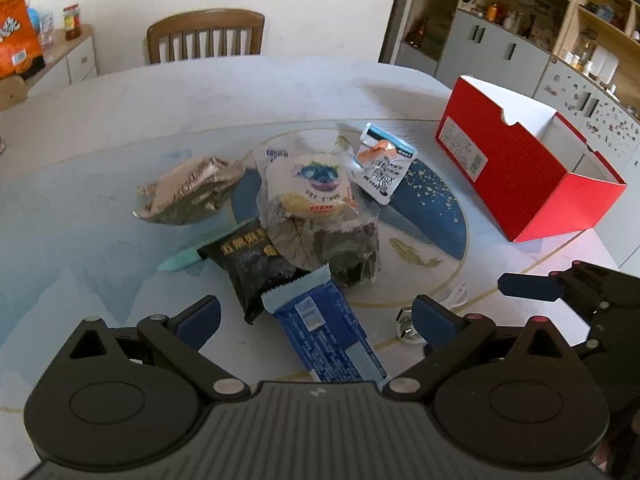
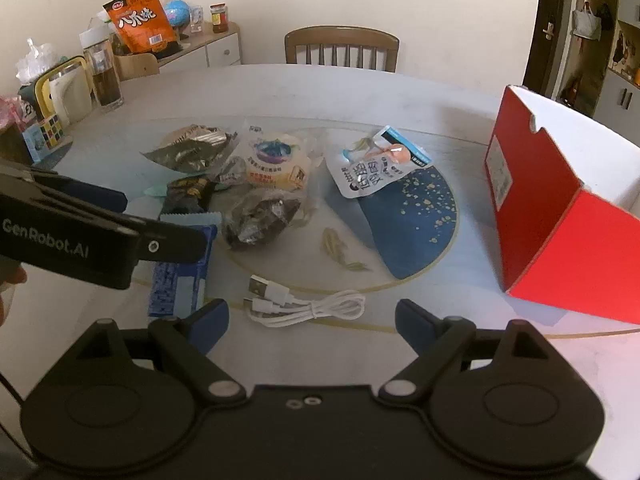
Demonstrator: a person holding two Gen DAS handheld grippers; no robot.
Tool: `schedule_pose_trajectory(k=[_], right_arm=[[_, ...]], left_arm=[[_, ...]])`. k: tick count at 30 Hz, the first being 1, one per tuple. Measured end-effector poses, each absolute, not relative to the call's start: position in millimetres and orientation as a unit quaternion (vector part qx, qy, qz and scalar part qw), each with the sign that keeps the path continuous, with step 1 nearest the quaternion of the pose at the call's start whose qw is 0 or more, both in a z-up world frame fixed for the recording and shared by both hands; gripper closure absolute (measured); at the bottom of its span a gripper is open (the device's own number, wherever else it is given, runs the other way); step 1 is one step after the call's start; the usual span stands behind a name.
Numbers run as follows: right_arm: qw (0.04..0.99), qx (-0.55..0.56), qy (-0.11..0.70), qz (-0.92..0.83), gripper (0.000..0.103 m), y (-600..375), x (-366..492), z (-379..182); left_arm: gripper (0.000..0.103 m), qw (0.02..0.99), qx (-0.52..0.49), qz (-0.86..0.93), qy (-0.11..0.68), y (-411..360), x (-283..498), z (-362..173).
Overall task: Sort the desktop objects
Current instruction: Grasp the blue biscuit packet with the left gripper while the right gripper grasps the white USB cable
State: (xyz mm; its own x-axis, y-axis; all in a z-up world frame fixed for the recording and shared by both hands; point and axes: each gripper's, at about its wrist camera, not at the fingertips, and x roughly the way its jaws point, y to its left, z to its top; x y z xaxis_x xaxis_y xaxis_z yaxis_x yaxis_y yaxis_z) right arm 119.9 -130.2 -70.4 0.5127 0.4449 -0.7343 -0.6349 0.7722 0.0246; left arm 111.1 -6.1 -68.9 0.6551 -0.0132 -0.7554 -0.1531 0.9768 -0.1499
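A pile of snack packets lies mid-table on the glass turntable (image 1: 100,208). It holds a crumpled silver packet (image 1: 188,188), a clear bun bag (image 1: 308,184), a white pouch (image 1: 382,166), a black packet (image 1: 256,264) and a blue packet (image 1: 324,328). My left gripper (image 1: 318,316) hangs open with the blue packet's near end between its fingers, pads apart from it. My right gripper (image 2: 314,320) is open just behind a coiled white USB cable (image 2: 304,304). An open red box (image 2: 560,220) stands at the right.
A wooden chair (image 2: 342,50) stands at the table's far side. A tall glass bottle (image 2: 104,76), a puzzle cube (image 2: 50,132) and other clutter sit at the table's left edge. A sideboard (image 2: 208,52) carries an orange bag. Shelving (image 1: 560,20) fills the right.
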Motion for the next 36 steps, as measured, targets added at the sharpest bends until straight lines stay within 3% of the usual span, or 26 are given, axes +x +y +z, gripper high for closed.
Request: schedule_pose_trajectory(k=[7, 23, 32, 36], right_arm=[[0.864, -0.125, 0.38, 0.306, 0.012, -124, 123, -86], [0.87, -0.12, 0.374, 0.299, 0.014, -119, 128, -98], [0.872, -0.118, 0.372, 0.296, 0.026, -124, 130, -96], [0.873, -0.117, 0.371, 0.294, 0.027, -124, 129, -96]], left_arm=[[0.002, 0.897, -0.118, 0.047, 0.423, -8, 114, -81], [0.02, 0.892, -0.119, 0.059, 0.432, -16, 118, -97], [0.033, 0.893, -0.094, 0.069, 0.434, -21, 119, -96], [0.047, 0.895, -0.091, 0.061, 0.433, -23, 119, -95]])
